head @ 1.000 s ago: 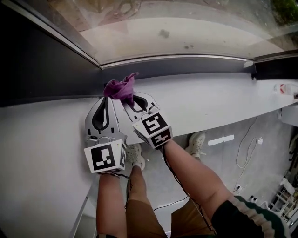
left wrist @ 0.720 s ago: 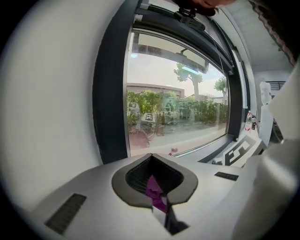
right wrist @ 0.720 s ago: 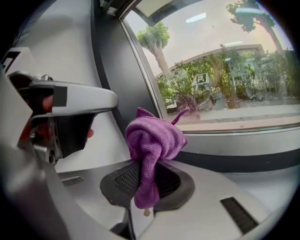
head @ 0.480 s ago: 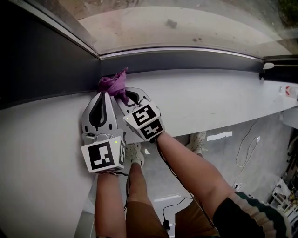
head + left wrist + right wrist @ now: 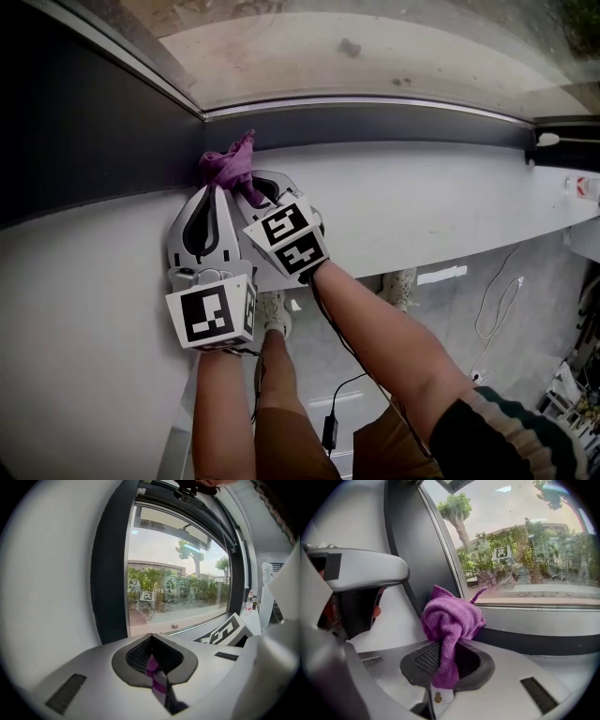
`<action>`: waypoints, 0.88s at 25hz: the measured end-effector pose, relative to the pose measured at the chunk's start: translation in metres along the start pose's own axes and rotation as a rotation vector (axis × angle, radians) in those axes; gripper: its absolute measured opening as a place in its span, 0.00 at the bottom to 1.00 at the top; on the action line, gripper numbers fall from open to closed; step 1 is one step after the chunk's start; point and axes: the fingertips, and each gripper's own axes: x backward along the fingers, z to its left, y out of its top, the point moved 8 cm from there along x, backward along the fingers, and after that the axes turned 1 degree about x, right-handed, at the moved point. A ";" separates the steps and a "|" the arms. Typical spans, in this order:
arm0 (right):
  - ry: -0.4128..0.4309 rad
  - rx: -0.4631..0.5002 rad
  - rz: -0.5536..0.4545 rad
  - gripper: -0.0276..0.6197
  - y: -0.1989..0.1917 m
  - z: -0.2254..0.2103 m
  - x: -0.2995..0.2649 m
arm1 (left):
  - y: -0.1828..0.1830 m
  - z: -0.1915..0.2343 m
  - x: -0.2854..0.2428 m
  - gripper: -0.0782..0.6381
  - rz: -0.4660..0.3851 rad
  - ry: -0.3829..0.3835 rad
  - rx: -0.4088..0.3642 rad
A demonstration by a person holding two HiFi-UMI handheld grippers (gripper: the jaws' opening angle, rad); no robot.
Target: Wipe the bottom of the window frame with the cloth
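Our right gripper (image 5: 251, 184) is clamped on the purple cloth (image 5: 228, 161), which bunches just beyond its tips, against the dark bottom of the window frame (image 5: 375, 122) straight ahead. Our left gripper (image 5: 212, 191) lies just beside the right one on the white sill (image 5: 431, 202). Its jaws are closed together, with a thin purple sliver in their seam.
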 end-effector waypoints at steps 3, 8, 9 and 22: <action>-0.009 0.006 0.024 0.15 -0.001 -0.003 -0.001 | -0.001 0.000 0.000 0.12 0.008 0.000 0.004; -0.014 0.042 0.100 0.15 -0.003 -0.006 -0.002 | -0.006 -0.001 -0.001 0.12 0.034 -0.005 0.007; -0.016 0.044 0.111 0.15 -0.004 -0.007 -0.002 | -0.007 -0.002 -0.002 0.12 0.038 -0.007 0.006; -0.017 0.065 0.193 0.15 -0.014 -0.030 0.018 | -0.007 -0.018 -0.002 0.12 0.056 -0.013 0.012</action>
